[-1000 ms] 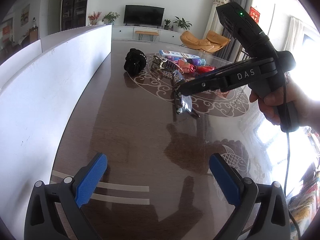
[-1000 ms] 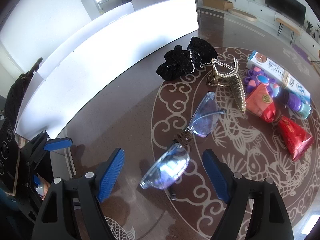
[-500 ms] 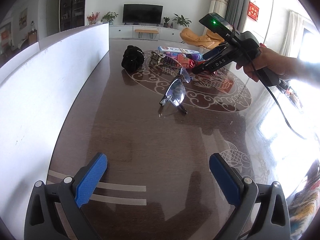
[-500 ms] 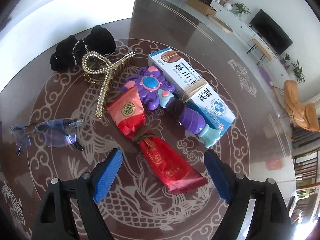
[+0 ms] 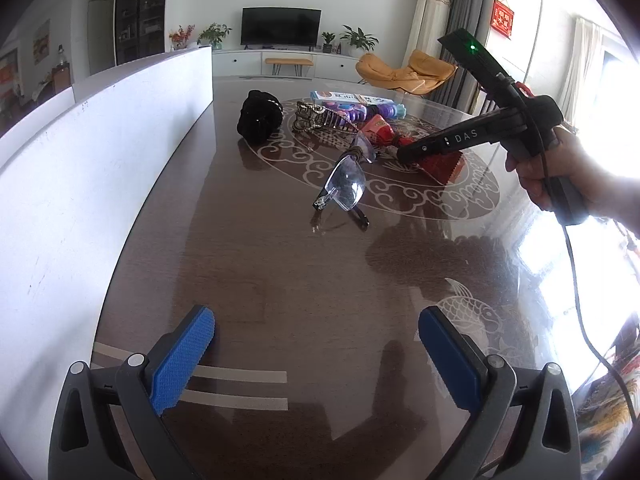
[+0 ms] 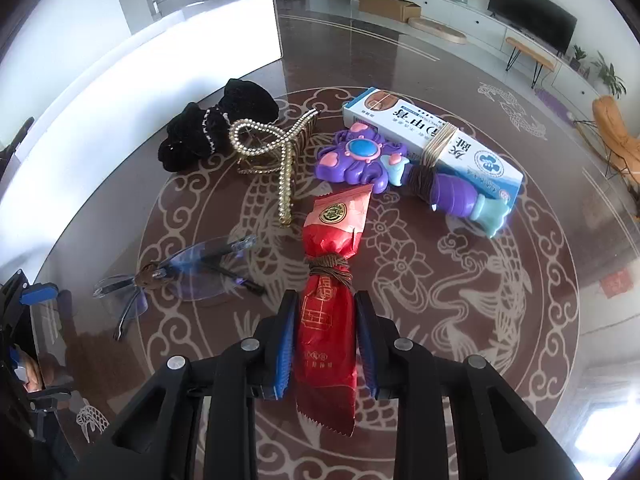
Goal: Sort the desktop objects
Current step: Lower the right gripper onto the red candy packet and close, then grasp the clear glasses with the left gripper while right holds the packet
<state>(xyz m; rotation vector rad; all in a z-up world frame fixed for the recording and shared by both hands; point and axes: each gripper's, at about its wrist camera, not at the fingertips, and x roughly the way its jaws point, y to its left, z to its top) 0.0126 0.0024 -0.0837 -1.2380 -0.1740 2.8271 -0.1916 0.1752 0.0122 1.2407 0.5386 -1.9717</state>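
The right tool (image 6: 326,344) is closing, clamping the red snack packet (image 6: 329,292) on the desk (image 6: 460,320); the left tool (image 5: 316,360) is hanging released.

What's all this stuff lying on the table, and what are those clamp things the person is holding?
Red packets: two, tied together with brown cord, table centre.
Glasses: one pair, clear lenses, left of the packets.
Hair claw: one, gold with beads, behind the glasses.
Scrunchie: one, black, nearest the white board.
Toy wand: one, purple and teal, tied to the box.
Box: one, white and blue, far side.
Table: one, glossy brown, patterned.
Left hand-held gripper: blue pads, open, empty.
Right hand-held gripper: closing on the near packet.
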